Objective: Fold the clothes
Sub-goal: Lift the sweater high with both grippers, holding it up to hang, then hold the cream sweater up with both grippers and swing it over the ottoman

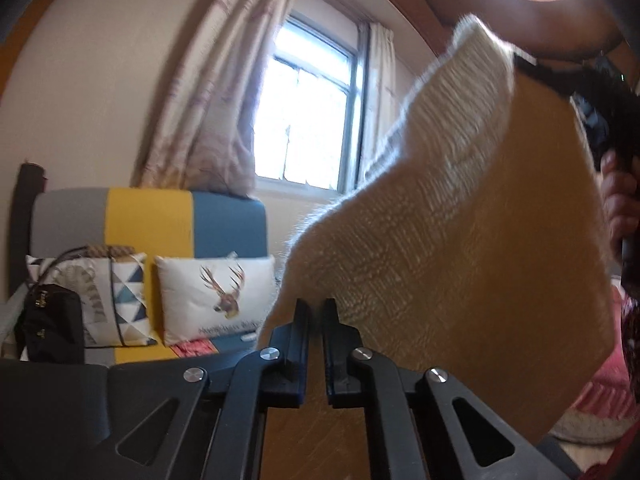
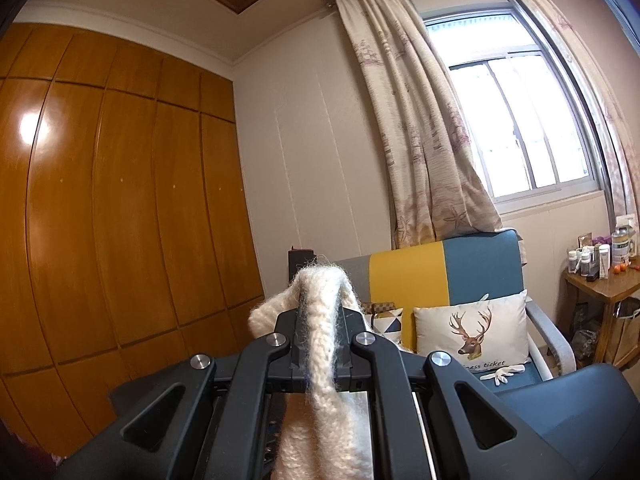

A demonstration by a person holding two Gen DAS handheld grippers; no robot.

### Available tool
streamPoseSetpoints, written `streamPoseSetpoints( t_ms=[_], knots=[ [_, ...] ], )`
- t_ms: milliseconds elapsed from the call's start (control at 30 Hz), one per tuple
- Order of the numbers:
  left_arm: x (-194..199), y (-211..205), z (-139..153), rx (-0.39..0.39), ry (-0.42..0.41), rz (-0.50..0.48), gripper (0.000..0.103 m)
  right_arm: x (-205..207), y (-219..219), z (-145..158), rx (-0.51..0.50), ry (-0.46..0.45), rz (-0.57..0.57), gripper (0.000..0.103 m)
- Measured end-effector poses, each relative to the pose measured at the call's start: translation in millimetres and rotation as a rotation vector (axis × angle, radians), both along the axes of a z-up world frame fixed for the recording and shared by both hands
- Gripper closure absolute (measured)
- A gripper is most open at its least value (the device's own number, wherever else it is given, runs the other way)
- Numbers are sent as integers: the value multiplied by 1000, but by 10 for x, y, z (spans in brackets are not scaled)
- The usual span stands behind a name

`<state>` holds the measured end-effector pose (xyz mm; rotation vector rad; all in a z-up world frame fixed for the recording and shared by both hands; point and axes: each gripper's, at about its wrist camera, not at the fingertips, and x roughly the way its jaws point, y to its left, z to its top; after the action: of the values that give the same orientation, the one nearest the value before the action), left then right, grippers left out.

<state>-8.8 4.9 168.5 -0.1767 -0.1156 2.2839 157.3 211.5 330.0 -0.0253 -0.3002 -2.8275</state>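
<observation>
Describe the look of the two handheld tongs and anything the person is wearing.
Both the left tongs and the right tongs are matte black plastic: two flat, narrow fingers on angular linkage arms with triangular cut-outs and round silver rivets. No cables or markings show. At the left view's edge, a dark red patterned sleeve.

One cream knitted garment (image 1: 460, 220), two grippers (image 1: 316, 312) (image 2: 320, 320), two cushions (image 1: 216, 296) (image 1: 108, 292), one black bag (image 1: 52, 324), one striped armchair (image 2: 460, 272), one window (image 2: 520, 132), one wardrobe (image 2: 120, 200).
</observation>
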Motion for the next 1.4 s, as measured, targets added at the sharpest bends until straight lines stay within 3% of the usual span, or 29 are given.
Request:
streamPoseSetpoints(
  t_ms=[200, 300, 433, 500, 533, 567, 700, 833, 933, 1033, 1167, 1400],
  knots=[
    [324, -409, 446, 189, 99, 103, 99, 47, 39, 48, -17, 27, -12, 98],
    [544, -646, 781, 269, 196, 158, 102, 65, 38, 132, -19, 45, 0, 98],
    [672, -740, 1129, 237, 263, 178, 102, 22, -24, 205, -25, 45, 39, 98],
    [615, -706, 1138, 180, 214, 149, 89, 35, -73, 211, -12, 56, 32, 98],
    [565, -678, 1073, 148, 171, 123, 76, 44, -90, 203, -6, 60, 30, 98],
    [520, -661, 979, 130, 128, 91, 73, 51, -104, 192, -2, 61, 29, 98],
    [453, -614, 555, 136, -37, -25, 65, 57, -123, 141, 22, 49, 14, 98],
    [570, -664, 195, 211, -150, -119, 63, 32, -58, 86, 13, 20, -1, 98],
    [856, -654, 107, 206, -88, -140, 55, 17, -10, 49, -2, 8, -7, 98],
    [1155, -523, 150, 74, 23, -126, 51, -6, -7, 29, -9, 4, 1, 98],
    [1155, -279, 31, -38, 1, -170, 50, -21, -54, 31, -6, 2, 23, 98],
    [984, -109, -107, -39, -64, -110, 55, 4, -97, 34, 4, 4, 29, 98]
  ],
)
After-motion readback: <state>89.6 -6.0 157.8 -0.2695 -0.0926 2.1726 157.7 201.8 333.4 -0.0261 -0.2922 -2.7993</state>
